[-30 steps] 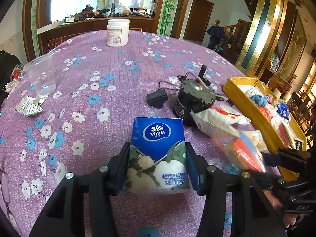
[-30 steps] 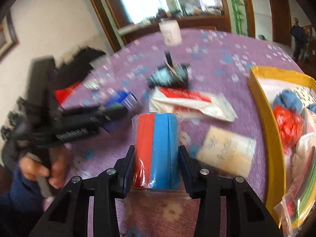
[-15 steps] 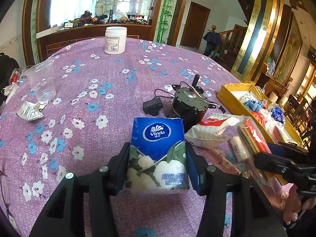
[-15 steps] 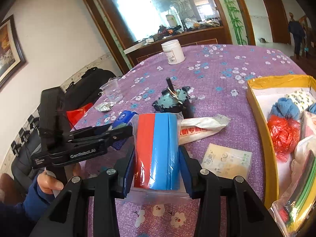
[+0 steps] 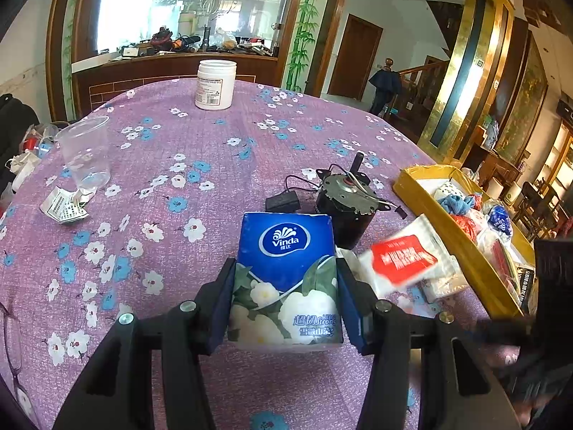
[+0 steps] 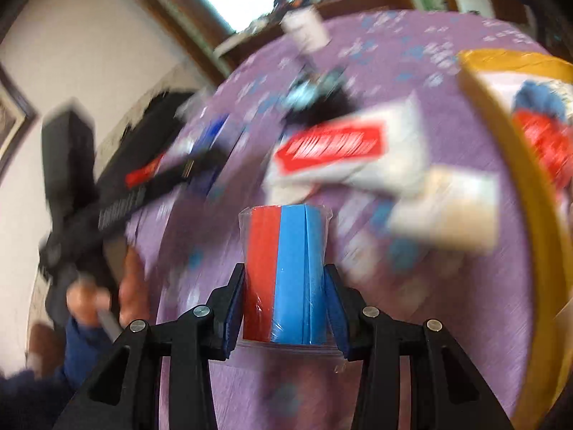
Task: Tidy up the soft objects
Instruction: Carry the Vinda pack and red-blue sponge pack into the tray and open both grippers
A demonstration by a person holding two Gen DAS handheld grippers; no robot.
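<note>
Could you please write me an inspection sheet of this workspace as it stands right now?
Surface: round table under a purple floral cloth.
Job's things: Vinda tissue pack and bagged red and blue sponges in the grippers; white pack with red label on the cloth; yellow tray at the right, already holding soft items.
Clutter: white jar, clear plastic cup, crumpled paper, small motor.
Grippers: left hand-held gripper shut on the tissue pack; right hand-held gripper shut on the sponges.
Cables: thin wires from the motor to a black adapter.
Surroundings: cluttered wooden counter, door, staircase behind.
</note>
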